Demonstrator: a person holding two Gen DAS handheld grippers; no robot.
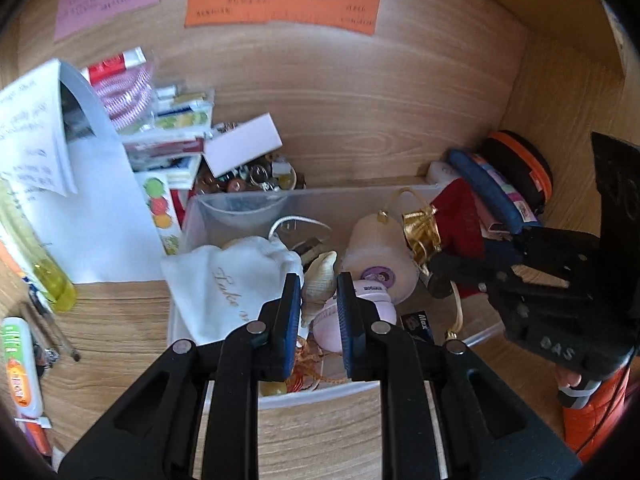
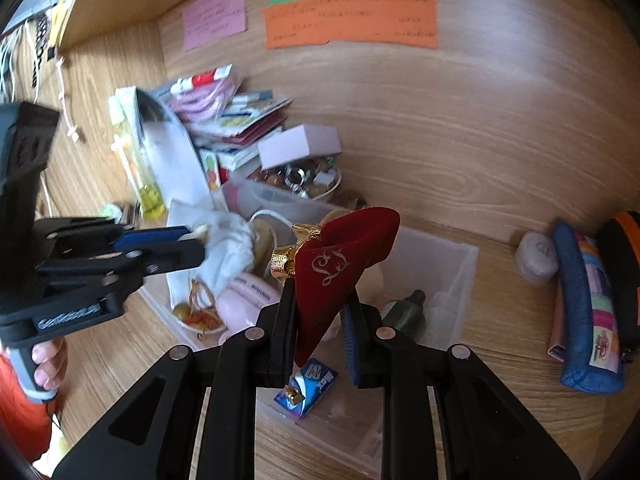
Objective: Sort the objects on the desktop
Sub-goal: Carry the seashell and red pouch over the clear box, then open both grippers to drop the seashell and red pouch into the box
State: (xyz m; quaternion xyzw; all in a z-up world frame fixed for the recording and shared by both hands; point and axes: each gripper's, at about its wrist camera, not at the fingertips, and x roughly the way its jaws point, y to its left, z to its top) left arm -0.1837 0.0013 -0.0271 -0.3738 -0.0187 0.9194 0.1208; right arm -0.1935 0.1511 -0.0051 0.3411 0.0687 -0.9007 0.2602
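Two tools work over one clear plastic bin (image 1: 192, 216) on the wooden tabletop (image 1: 360, 120). Right tool (image 2: 318, 320): jaws closed on a dark red velvet pouch (image 2: 340, 264) with gold embroidery and gold ribbon, held above the bin; the pouch tip hangs down between the fingers. Left tool (image 1: 318, 312): jaws part-open with a gap between the blue pads, poised over the bin just above a seashell (image 1: 320, 276); whether the pads touch the shell cannot be told.

Bin contents: white drawstring bag (image 1: 228, 280), pink case (image 1: 368, 296), pale bell-shaped object (image 1: 376, 248), blue wrapper (image 2: 312, 384).

Behind the bin: small bowl of metal bits (image 2: 308, 180), white box (image 2: 300, 144), stacked packets (image 1: 168, 120). Right of the bin: blue pencil case (image 2: 588, 312). Coloured notes (image 2: 352, 20) on the back panel.
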